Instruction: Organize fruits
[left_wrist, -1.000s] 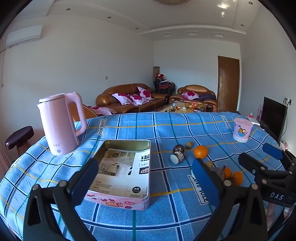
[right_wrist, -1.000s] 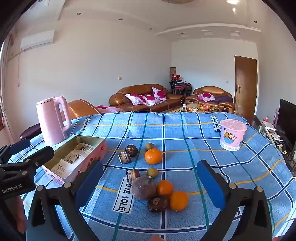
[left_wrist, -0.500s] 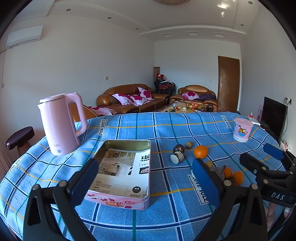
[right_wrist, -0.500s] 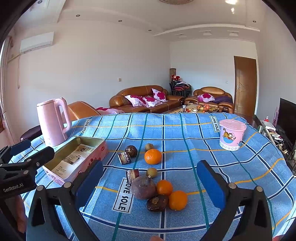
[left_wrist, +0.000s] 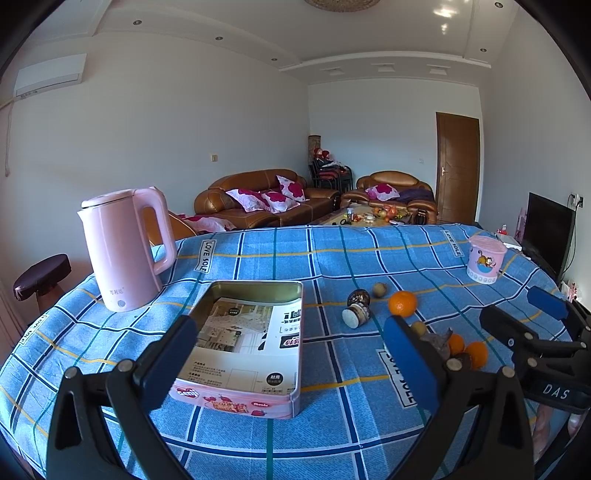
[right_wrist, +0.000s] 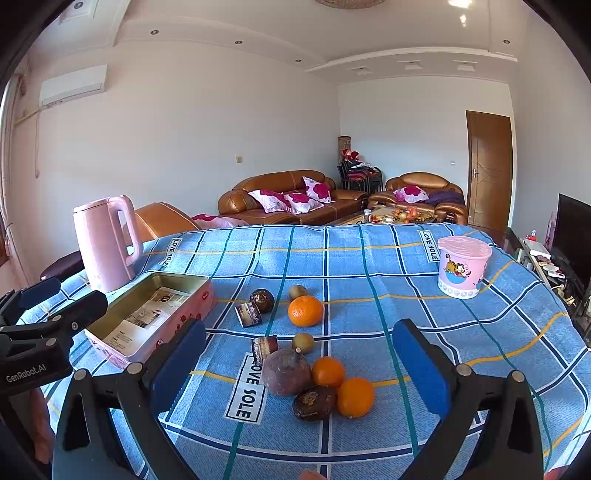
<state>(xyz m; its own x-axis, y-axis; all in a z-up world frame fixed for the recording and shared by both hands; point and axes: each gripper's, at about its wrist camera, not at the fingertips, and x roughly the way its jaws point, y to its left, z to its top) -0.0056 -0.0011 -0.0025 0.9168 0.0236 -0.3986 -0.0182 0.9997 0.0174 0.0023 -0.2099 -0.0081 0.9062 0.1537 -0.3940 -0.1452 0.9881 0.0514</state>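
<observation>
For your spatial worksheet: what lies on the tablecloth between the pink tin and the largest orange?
In the right wrist view, between the pink tin and the largest orange lie a dark round fruit and a small tipped-over jar.

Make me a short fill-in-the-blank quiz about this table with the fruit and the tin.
1. The open tin holds printed paper but no ____.
2. The kettle beside the tin is coloured ____.
3. Both the left gripper and the right gripper are ____.
4. The number of oranges on the cloth is ____.

Missing words: fruit; pink; open; three
</observation>
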